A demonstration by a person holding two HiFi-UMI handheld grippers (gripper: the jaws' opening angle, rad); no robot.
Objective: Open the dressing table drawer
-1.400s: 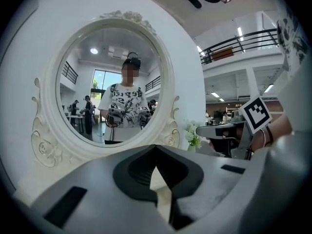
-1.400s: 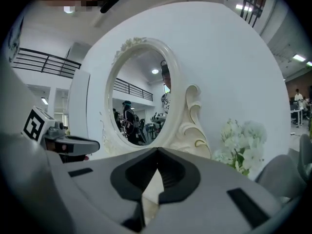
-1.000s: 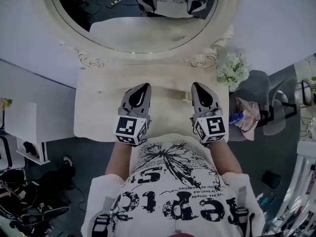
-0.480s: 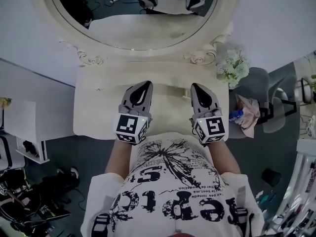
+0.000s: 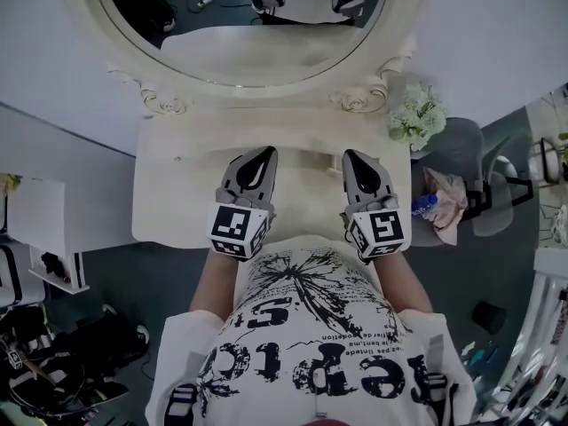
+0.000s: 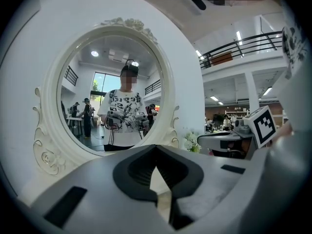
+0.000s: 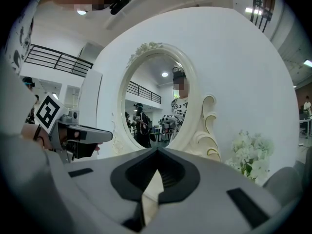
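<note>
The dressing table [image 5: 177,193] stands right in front of me, its pale top filling the middle of the head view. The drawer is hidden from above, and neither gripper view shows it either. Over the near half of that top I hold both grippers side by side, well apart from each other and pointing toward the mirror [image 5: 240,25]. The left gripper [image 5: 262,153] has its jaws together with nothing between them; in its own view the tips [image 6: 156,147] meet in front of the oval mirror frame [image 6: 53,145]. The right gripper [image 5: 355,156] matches it: jaws closed and empty, its tips [image 7: 157,151] aimed at the right side of the frame. I cannot tell whether either gripper touches the tabletop. At the table's back right corner, just beside the carved mirror base, sits a bunch of white flowers [image 5: 417,121], which the right gripper view also shows [image 7: 251,155]. Past the table's right edge stands a grey chair [image 5: 461,153] with a pinkish cloth [image 5: 444,204] near it.
</note>
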